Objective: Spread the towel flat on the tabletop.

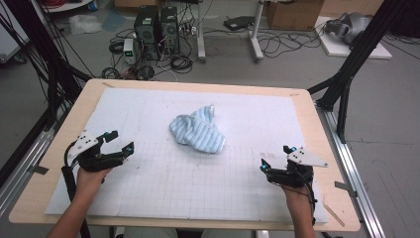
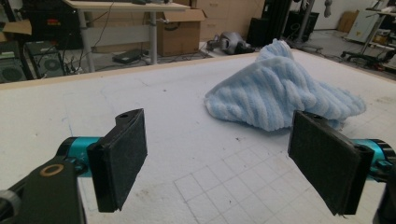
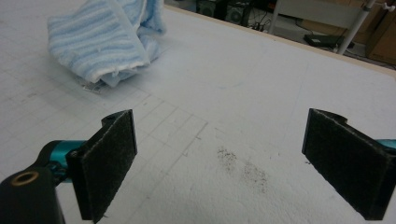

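The left gripper (image 1: 118, 141) sat on the left side of the white mat (image 1: 148, 198), jaws wide apart and holding nothing. The blue striped towel (image 1: 198, 131) lay crumpled in the middle. The right gripper (image 1: 275, 158) waited on the right, jaws wide apart and holding nothing too.

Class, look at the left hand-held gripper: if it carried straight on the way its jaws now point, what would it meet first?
Probably the crumpled light-blue striped terry towel. The left hand-held gripper has open jaws aimed across the bare white gridded mat, with the towel ahead and slightly toward its right jaw. Depth is unclear, so it might only graze the towel's near edge.
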Demonstrator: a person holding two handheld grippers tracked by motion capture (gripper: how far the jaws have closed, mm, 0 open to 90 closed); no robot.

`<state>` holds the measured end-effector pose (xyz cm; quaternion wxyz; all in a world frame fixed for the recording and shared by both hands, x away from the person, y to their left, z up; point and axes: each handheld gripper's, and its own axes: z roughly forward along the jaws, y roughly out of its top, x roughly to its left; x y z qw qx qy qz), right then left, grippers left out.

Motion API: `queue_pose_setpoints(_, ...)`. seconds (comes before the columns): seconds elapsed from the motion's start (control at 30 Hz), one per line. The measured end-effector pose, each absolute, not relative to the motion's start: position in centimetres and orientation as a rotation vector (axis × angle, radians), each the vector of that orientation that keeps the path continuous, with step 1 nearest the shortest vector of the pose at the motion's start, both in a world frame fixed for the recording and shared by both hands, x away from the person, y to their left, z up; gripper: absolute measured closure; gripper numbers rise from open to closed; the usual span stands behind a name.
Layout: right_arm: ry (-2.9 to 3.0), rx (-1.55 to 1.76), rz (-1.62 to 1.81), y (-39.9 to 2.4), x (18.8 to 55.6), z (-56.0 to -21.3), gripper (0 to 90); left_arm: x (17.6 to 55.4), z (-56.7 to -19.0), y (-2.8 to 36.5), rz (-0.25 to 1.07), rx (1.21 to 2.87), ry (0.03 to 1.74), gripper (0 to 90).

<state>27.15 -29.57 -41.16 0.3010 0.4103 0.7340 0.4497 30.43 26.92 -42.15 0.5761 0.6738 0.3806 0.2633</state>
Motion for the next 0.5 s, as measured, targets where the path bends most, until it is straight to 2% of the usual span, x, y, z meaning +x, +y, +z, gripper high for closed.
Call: queue_pose_setpoints(0.5, 1.968, 1.084, 1.233, -29.75, 26.79, -41.43, 9.3, 31.13, -42.34, 26.20, 0.600, 1.581, 0.888, 19.2)
